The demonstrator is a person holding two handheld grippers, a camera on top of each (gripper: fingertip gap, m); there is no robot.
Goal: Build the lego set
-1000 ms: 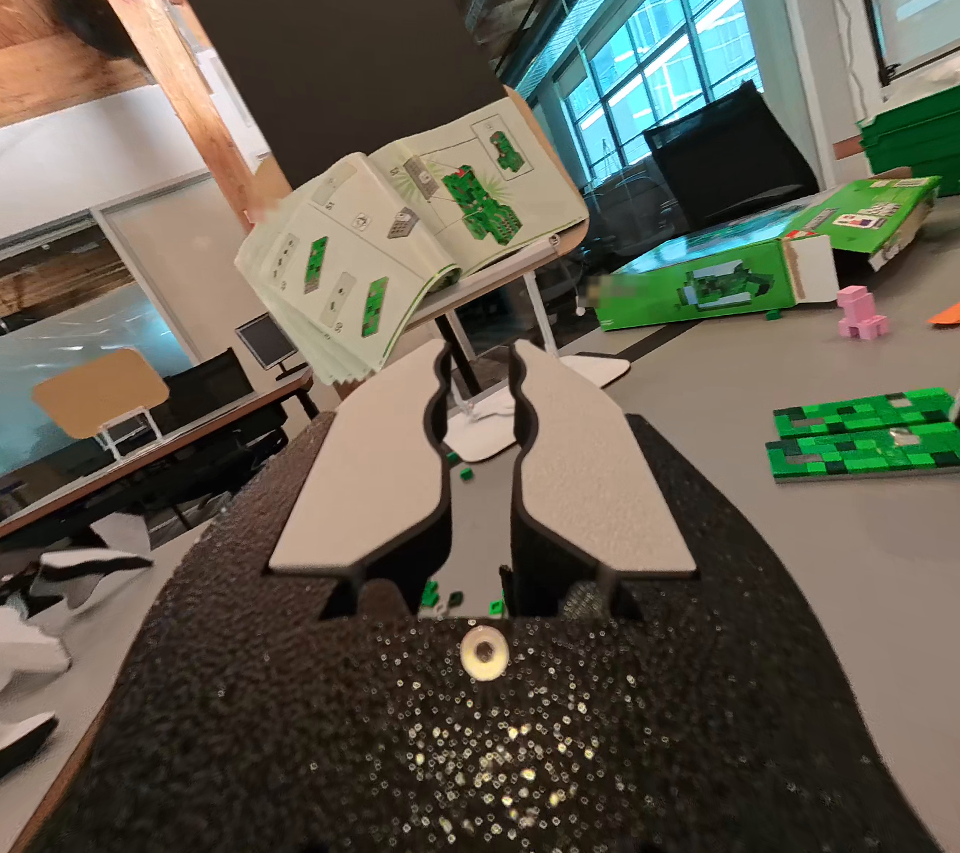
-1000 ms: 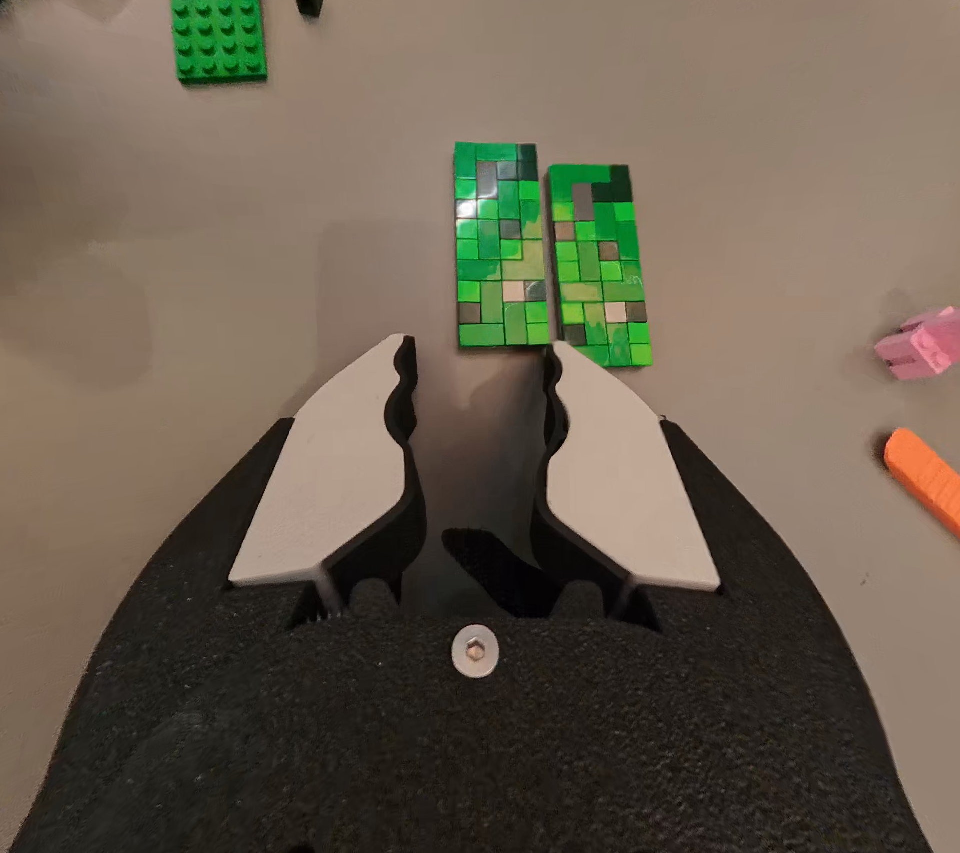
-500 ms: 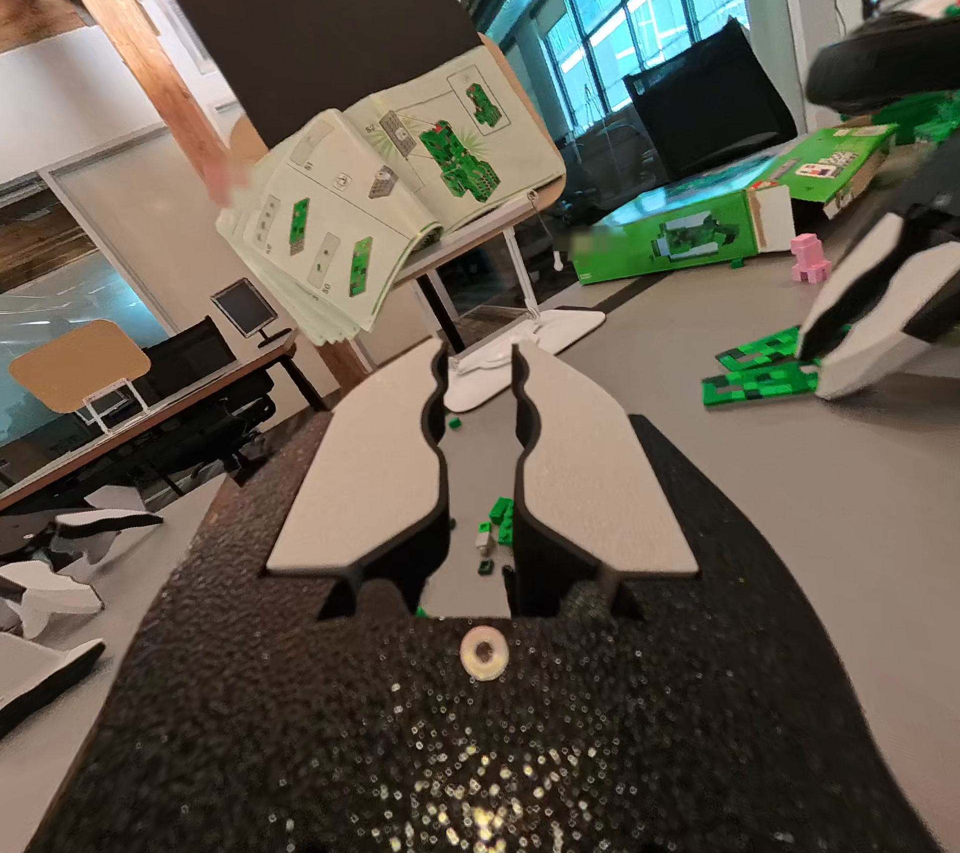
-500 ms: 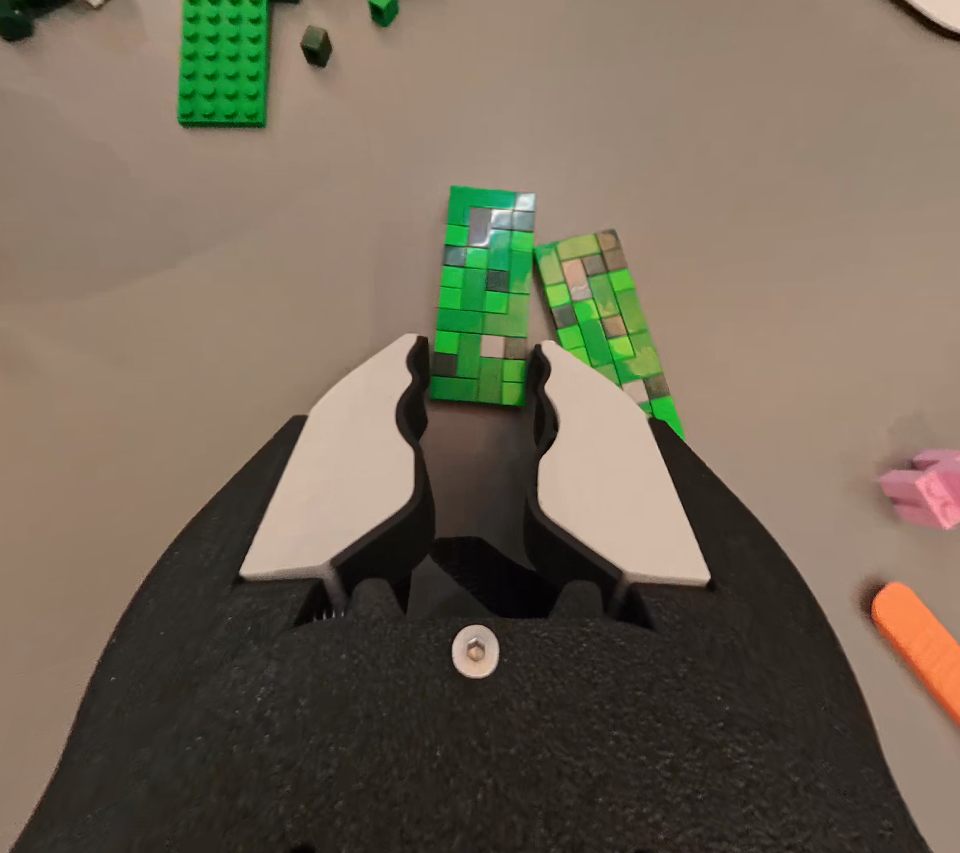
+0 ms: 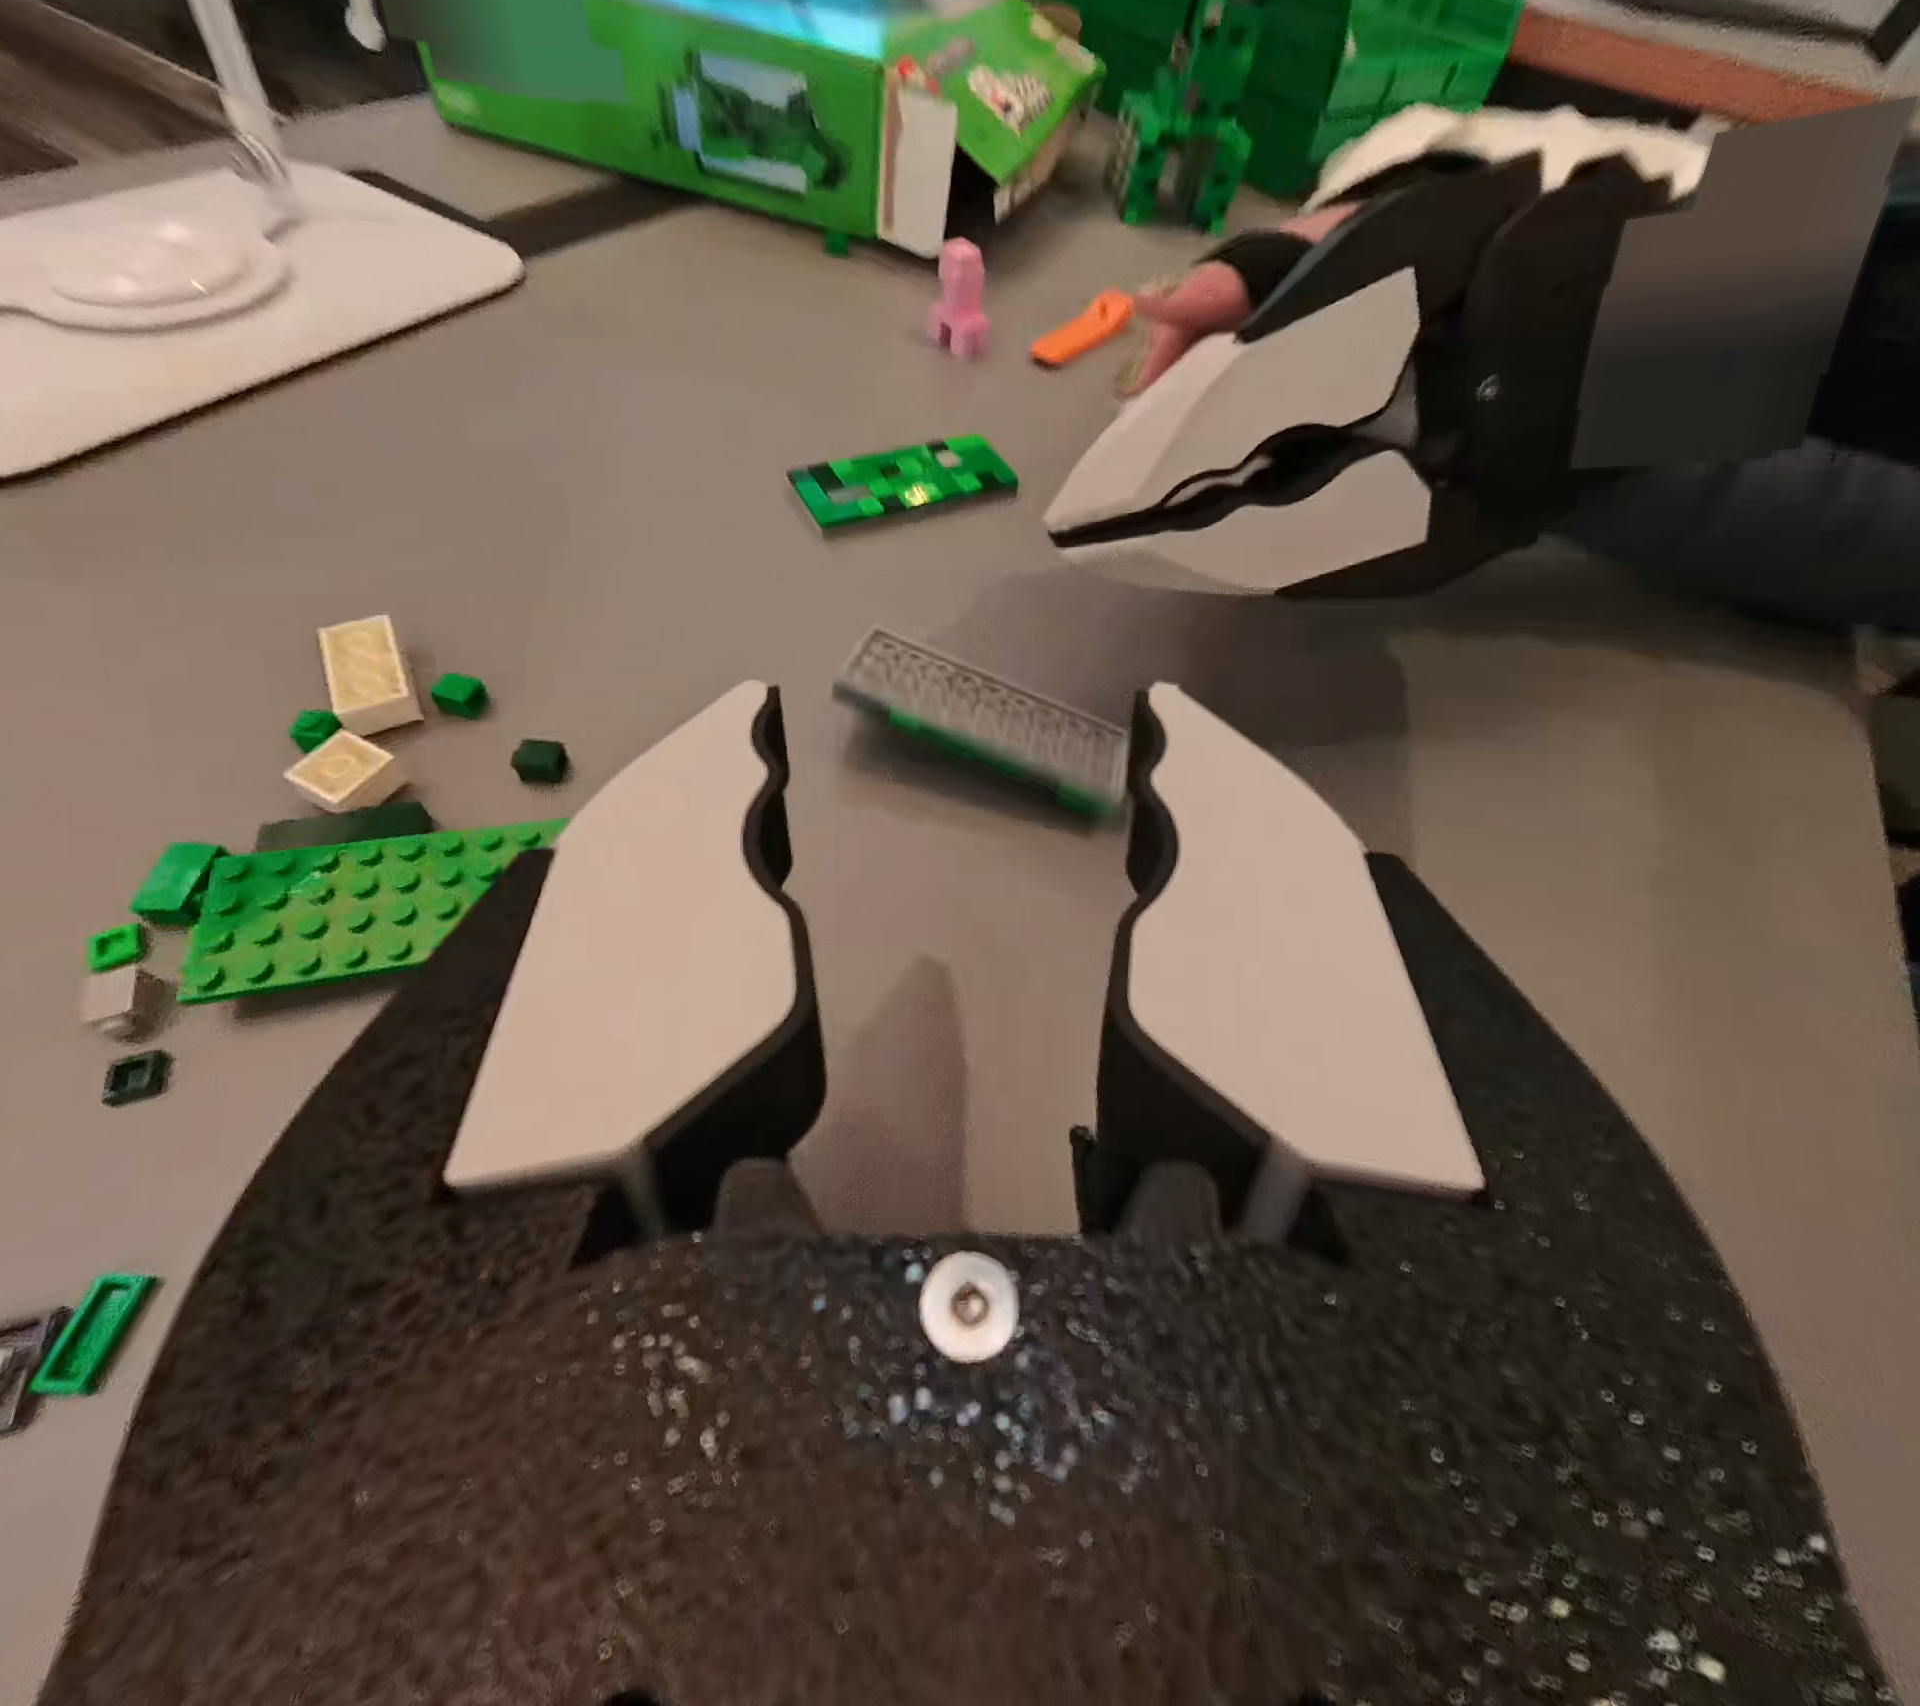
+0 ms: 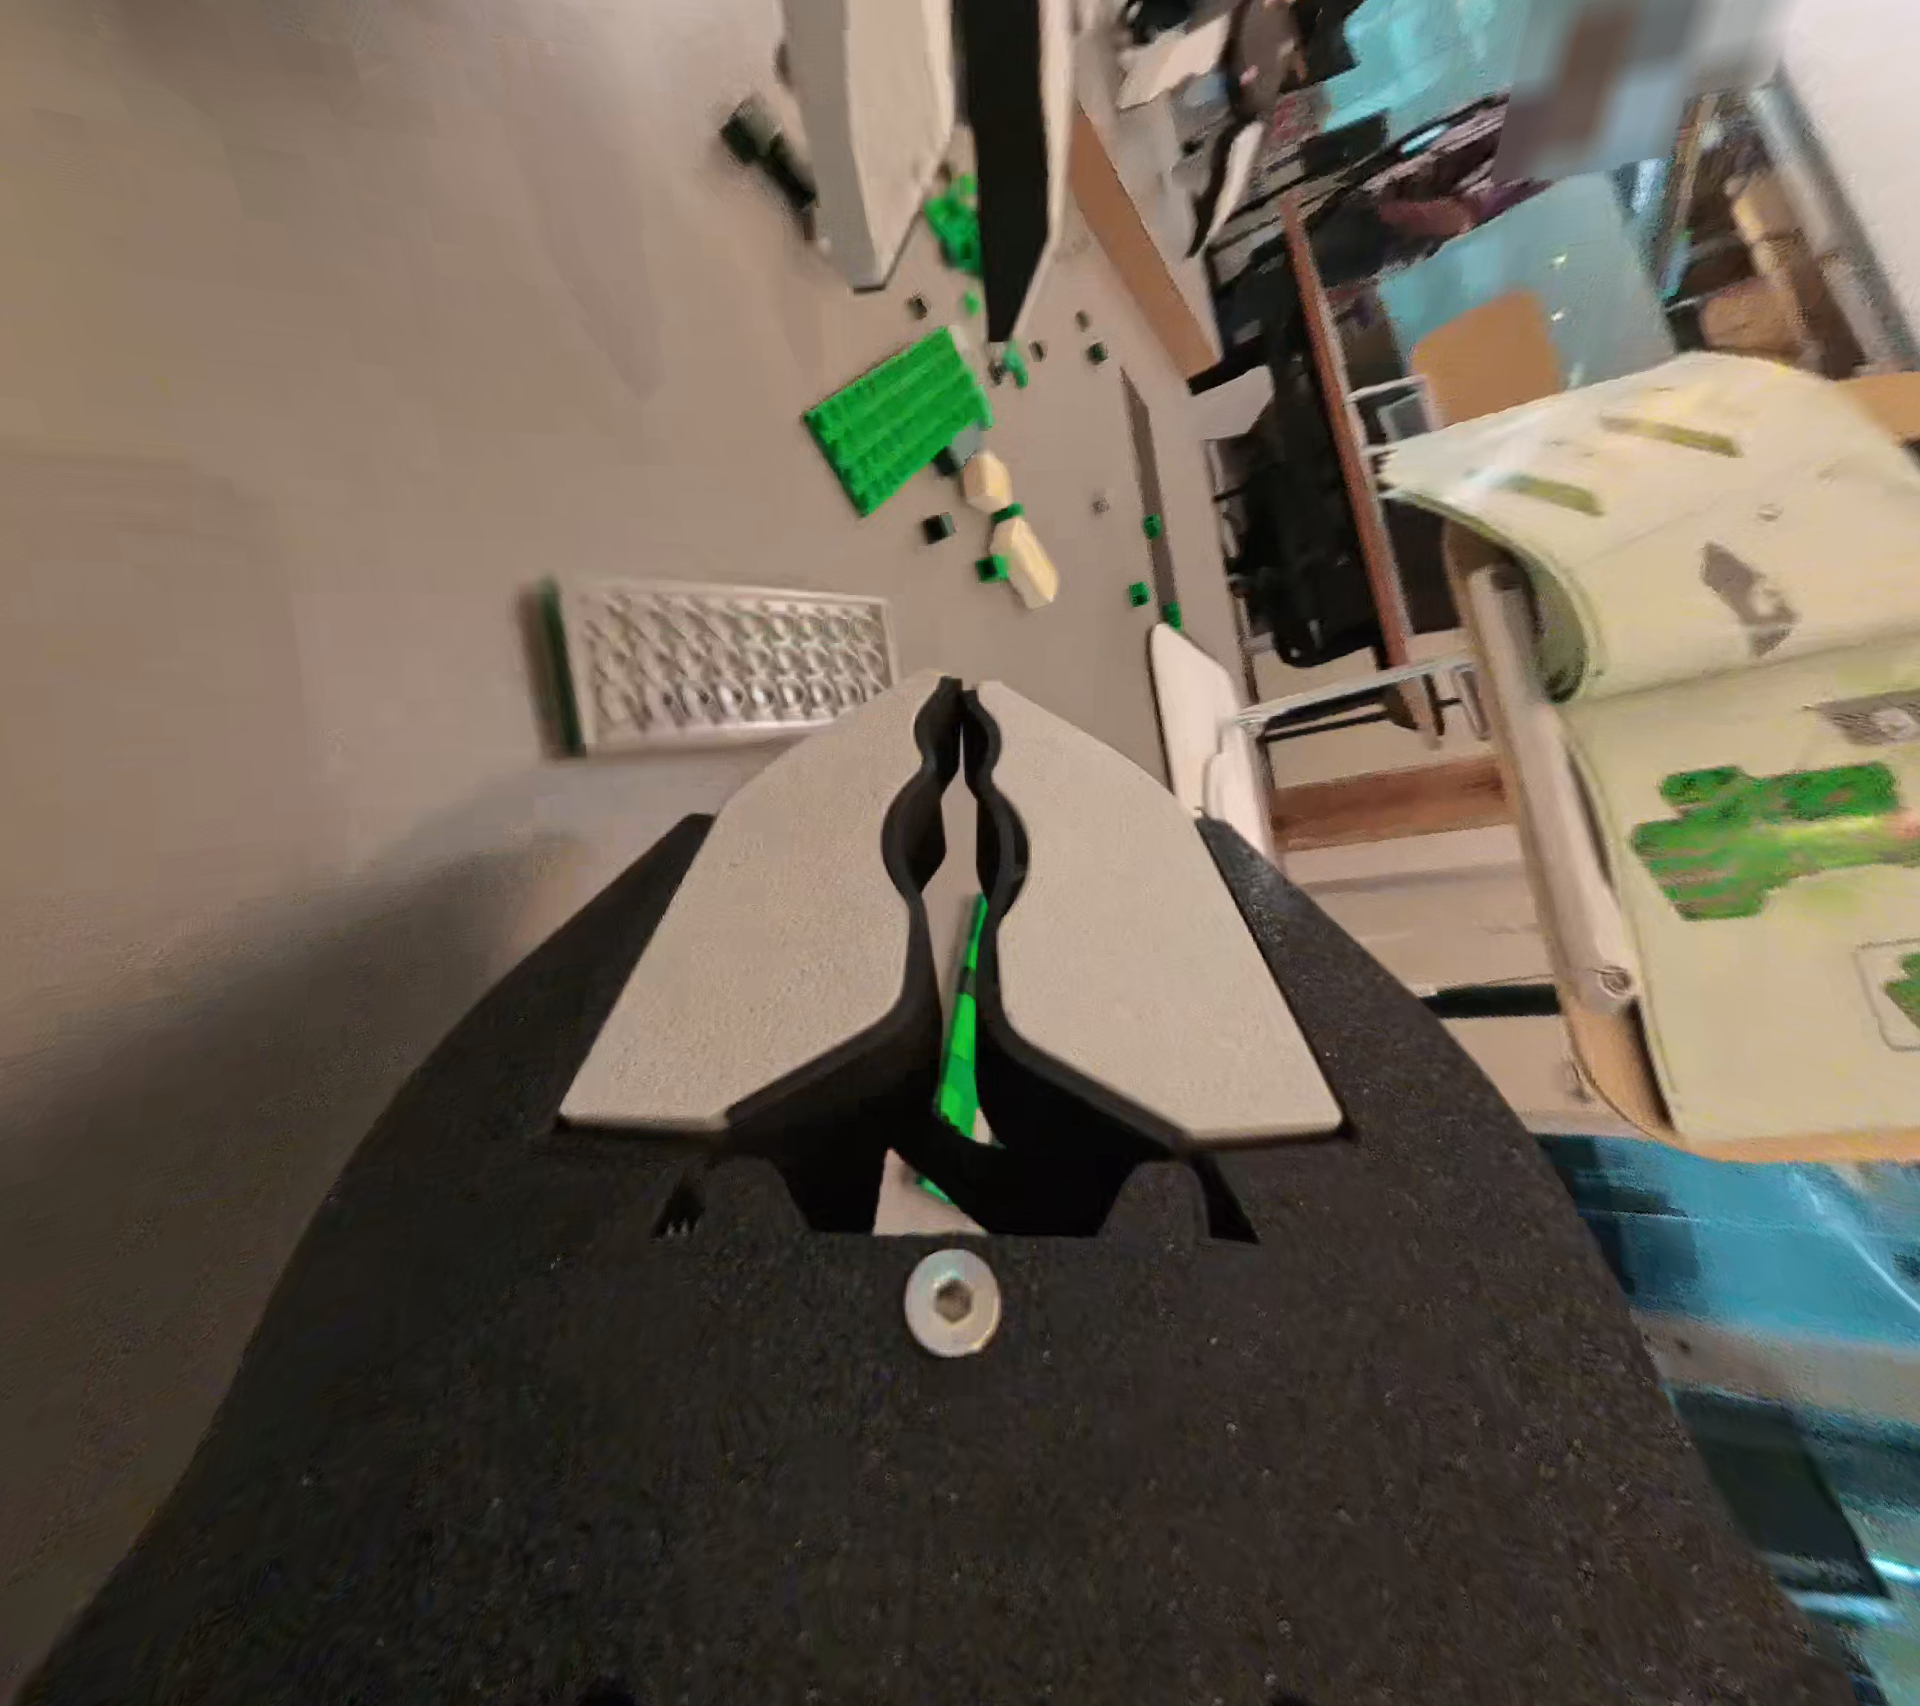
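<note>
A: The left gripper (image 5: 956, 742) hangs over the grey table (image 5: 582, 513) with its fingers spread wide and nothing between the pads. A flipped grey plate with a green edge (image 5: 987, 726) lies just beyond the tips, blurred.

B: And the right gripper (image 5: 1060, 526)?

A: It hovers to the right with its fingers pressed together at the tips, gripping nothing. A green tiled plate (image 5: 902, 480) lies flat just left of it.

B: What else is near?

A: A studded green baseplate (image 5: 343, 908) and loose bricks (image 5: 358, 680) at left; a green box (image 5: 727, 87) stands far back.
</note>
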